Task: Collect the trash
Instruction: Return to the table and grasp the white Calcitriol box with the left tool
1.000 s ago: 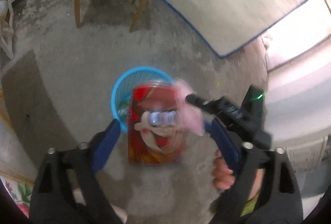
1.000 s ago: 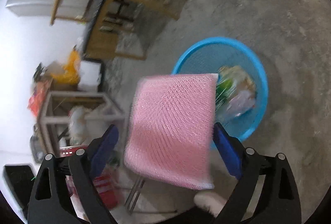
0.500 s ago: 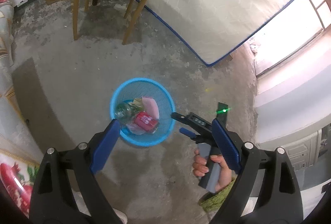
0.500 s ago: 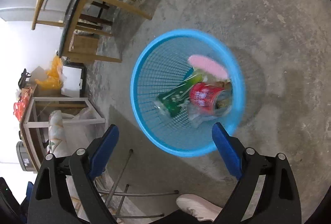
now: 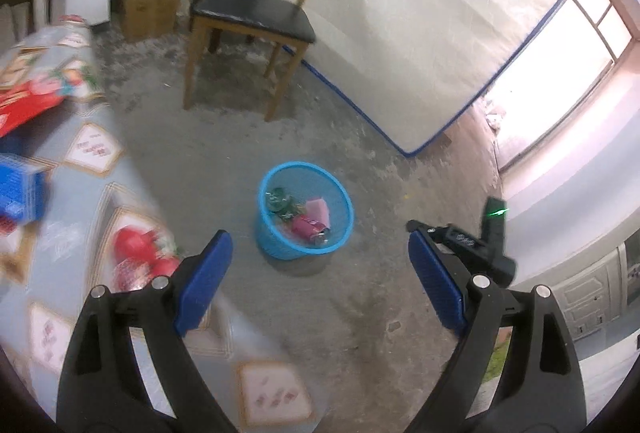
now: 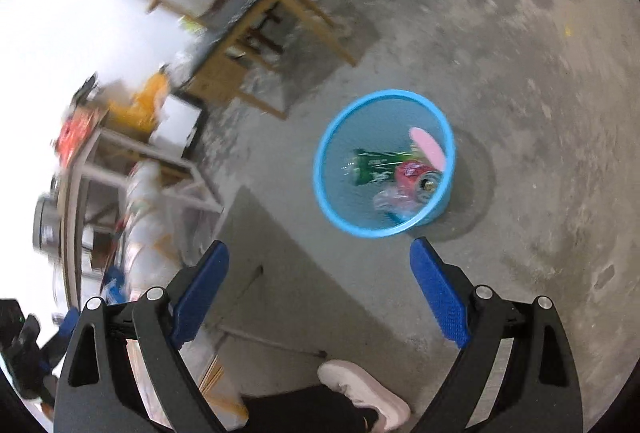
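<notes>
A blue mesh bin (image 5: pixel 276 245) (image 6: pixel 332 189) stands on the concrete floor. Inside lie a red can (image 5: pixel 306 227) (image 6: pixel 416 175), a pink sponge (image 5: pixel 318 211) (image 6: pixel 428 149) and a green bottle (image 5: pixel 280 201) (image 6: pixel 374 165). My left gripper (image 5: pixel 320 261) is open and empty, well above the bin and nearer than it. My right gripper (image 6: pixel 320 273) is also open and empty, high over the floor on the bin's near side. The right gripper's body (image 5: pixel 468 245) shows at the right of the left wrist view.
A table with a patterned cloth (image 5: pixel 72 233) fills the left, with a blue box (image 5: pixel 20 189) and red packaging (image 5: pixel 24 105) on it. A wooden chair (image 5: pixel 256 17) and a leaning mattress (image 5: pixel 420 13) stand beyond the bin. A person's shoe (image 6: pixel 364 393) is below.
The can and the sponge left my grippers and now lie in the bin. Both grippers have risen and pulled back, so the bin looks smaller.
</notes>
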